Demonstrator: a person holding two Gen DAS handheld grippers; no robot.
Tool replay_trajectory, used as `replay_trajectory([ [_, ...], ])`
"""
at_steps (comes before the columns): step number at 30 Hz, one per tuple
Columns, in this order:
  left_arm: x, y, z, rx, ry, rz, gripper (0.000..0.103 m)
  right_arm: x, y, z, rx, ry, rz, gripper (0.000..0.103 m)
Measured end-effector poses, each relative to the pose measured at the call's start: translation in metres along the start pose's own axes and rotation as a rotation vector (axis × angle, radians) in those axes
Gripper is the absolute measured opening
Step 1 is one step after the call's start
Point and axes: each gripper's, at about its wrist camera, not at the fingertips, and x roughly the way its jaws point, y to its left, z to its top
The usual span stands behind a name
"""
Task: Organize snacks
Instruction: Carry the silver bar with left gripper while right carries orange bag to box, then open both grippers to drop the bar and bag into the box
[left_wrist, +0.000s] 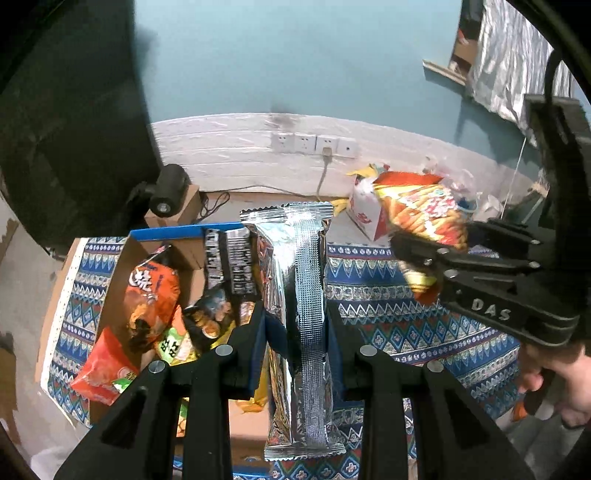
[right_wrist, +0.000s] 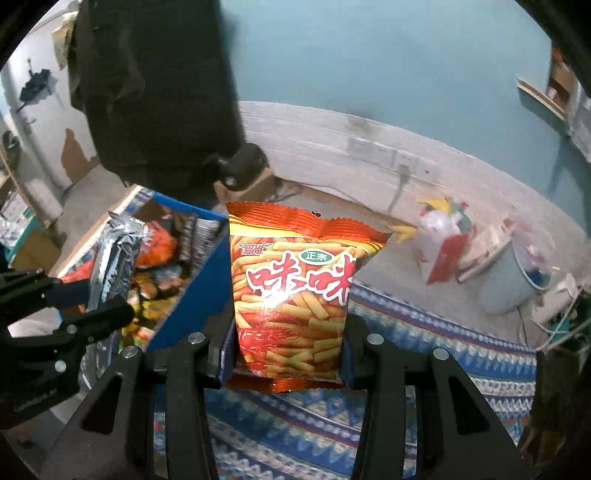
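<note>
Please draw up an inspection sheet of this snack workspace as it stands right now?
Surface: patterned blue cloth beside the box.
Job's things: cardboard box with a blue rim holds assorted snack packets; silver packet and orange snack bag are lifted.
Clutter: white-and-red bag and pale bin on the floor.
Grippers: left hand-held gripper shut on the silver packet; right hand-held gripper shut on the orange snack bag.
Cables: one plugged into the wall sockets.
Surroundings: teal wall.
</note>
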Motion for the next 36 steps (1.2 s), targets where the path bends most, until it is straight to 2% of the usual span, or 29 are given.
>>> replay_trajectory([
  [9, -0.011, 0.056, -0.006, -0.093, -0.015, 0.02, 0.03, 0.024, 0.055, 0.018, -0.063, 0.021, 0.072, 0.042],
  [13, -0.01, 0.081, -0.011, -0.116, -0.022, 0.063, 0.03, 0.043, 0.077, 0.021, -0.084, 0.053, 0.106, 0.042],
  [22, 0.018, 0.126, -0.028, -0.201, 0.04, 0.092, 0.03, 0.074, 0.111, 0.023, -0.109, 0.116, 0.151, 0.042],
  [26, 0.028, 0.137, -0.033, -0.248, 0.072, 0.056, 0.031, 0.083, 0.12, 0.024, -0.116, 0.134, 0.154, 0.042],
  [27, 0.03, 0.139, -0.034, -0.257, 0.082, 0.055, 0.034, 0.085, 0.122, 0.024, -0.118, 0.142, 0.155, 0.042],
  [31, 0.03, 0.145, -0.037, -0.26, 0.091, 0.102, 0.059, 0.092, 0.129, 0.024, -0.125, 0.155, 0.162, 0.042],
  [36, 0.017, 0.158, -0.039, -0.279, 0.077, 0.154, 0.074, 0.1, 0.138, 0.024, -0.126, 0.171, 0.18, 0.043],
])
